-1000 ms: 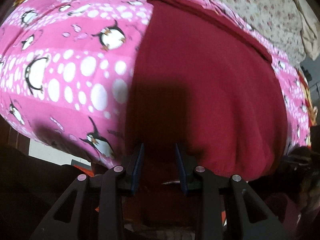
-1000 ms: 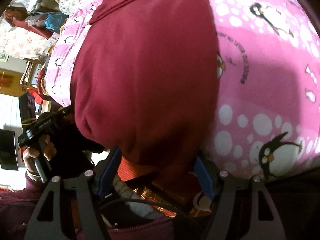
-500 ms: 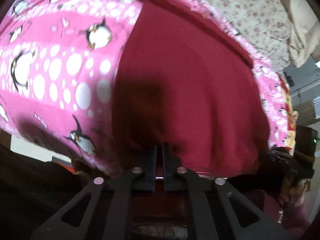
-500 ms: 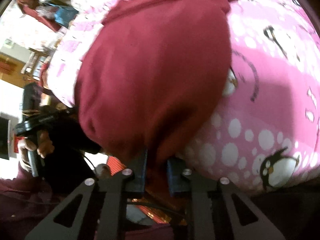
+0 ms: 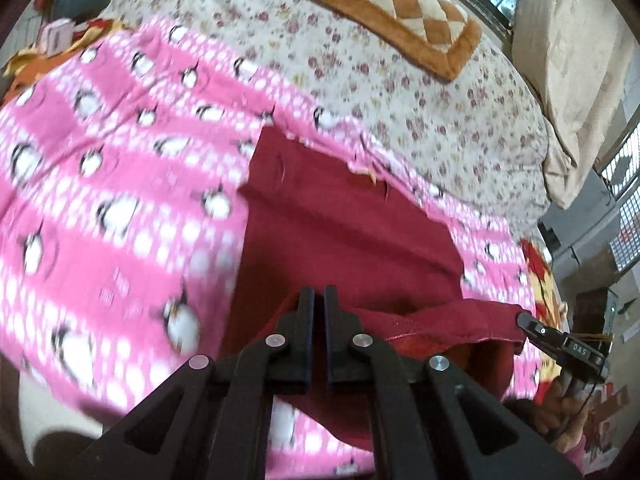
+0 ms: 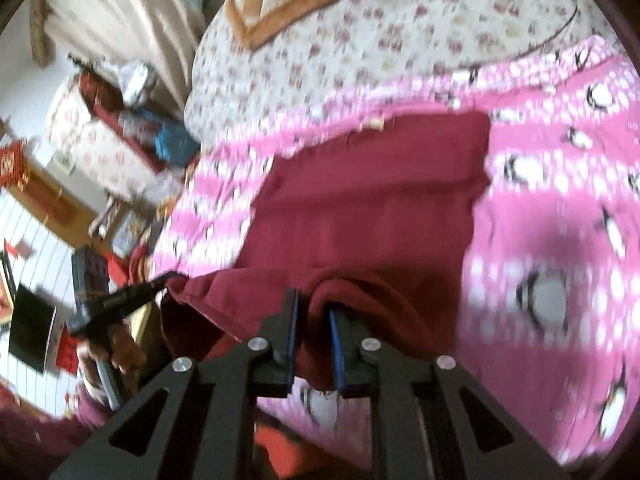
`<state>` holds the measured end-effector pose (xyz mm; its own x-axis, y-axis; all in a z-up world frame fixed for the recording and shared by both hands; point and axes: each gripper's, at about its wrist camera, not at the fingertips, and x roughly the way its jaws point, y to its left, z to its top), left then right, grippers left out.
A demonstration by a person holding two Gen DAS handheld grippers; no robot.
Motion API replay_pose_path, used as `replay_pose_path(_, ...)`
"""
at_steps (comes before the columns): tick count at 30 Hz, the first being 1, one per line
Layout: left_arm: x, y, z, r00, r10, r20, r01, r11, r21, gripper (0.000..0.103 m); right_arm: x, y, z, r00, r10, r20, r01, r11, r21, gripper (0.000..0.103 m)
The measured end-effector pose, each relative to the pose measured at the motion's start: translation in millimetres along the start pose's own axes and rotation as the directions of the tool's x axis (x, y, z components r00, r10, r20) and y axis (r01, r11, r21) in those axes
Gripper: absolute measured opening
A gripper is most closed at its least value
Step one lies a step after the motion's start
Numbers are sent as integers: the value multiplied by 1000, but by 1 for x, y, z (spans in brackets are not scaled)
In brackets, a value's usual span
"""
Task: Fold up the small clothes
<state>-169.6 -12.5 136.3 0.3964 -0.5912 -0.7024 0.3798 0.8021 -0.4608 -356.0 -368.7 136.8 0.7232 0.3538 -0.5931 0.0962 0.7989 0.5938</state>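
Note:
A dark red garment (image 5: 344, 236) lies on a pink penguin blanket (image 5: 112, 184); it also shows in the right wrist view (image 6: 368, 204). My left gripper (image 5: 316, 300) is shut on the garment's near edge and holds it lifted off the blanket. My right gripper (image 6: 314, 304) is shut on the other near corner, with cloth bunched between its fingers. The lifted hem stretches between the two grippers. The right gripper shows in the left wrist view (image 5: 532, 326), and the left gripper shows in the right wrist view (image 6: 160, 282).
A floral bedspread (image 5: 400, 92) lies beyond the blanket, with a brown checkered cushion (image 5: 400, 12) on it. A beige curtain (image 5: 568, 60) hangs at the right. Cluttered furniture (image 6: 112, 120) stands left of the bed in the right wrist view.
Both grippers closed on the garment's near edge, then lifted it up off the blanket. The near hem now hangs raised between them.

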Motion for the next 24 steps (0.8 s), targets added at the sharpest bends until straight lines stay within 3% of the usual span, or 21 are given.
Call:
replay_pose_path(9, 58, 0, 95, 991, 48, 129, -43, 998, -43, 0, 35, -23, 84, 989, -114, 91, 112, 993, 26, 14)
replay_pose_path(10, 65, 1, 102, 991, 49, 125, -44, 998, -47, 0, 42, -30, 95, 986, -131, 104, 127, 991, 46, 7)
replay_pose_path(14, 91, 6, 113, 997, -9, 71, 12, 999, -47, 0, 56, -59, 125, 980, -157, 119, 144, 983, 113, 6)
replay_pose_path(17, 94, 6, 107, 1000, 6, 21, -6, 1000, -7, 0, 61, -73, 131, 983, -153, 106, 137, 980, 146, 8)
replay_pose_path(18, 95, 7, 105, 1000, 7, -2, -7, 1000, 10, 0, 61, -76, 130, 984, -144, 106, 127, 980, 156, 13)
replay_pose_path(19, 95, 10, 103, 1000, 4, -21, -4, 1000, 18, 3, 62, -78, 127, 986, -135, 97, 119, 980, 159, 33)
replay_pose_path(20, 95, 11, 101, 999, -1, -37, 2, 1000, 18, 14, 65, -80, 123, 987, -139, 77, 125, 980, 155, 49)
replay_pose_path(21, 94, 14, 99, 999, -6, -52, 7, 1000, 16, 21, 67, -81, 121, 987, -145, 64, 134, 980, 149, 74)
replay_pose_path(24, 94, 23, 86, 993, -38, -111, 39, 999, 12, 35, 76, -79, 110, 986, -168, 20, 166, 982, 87, 78)
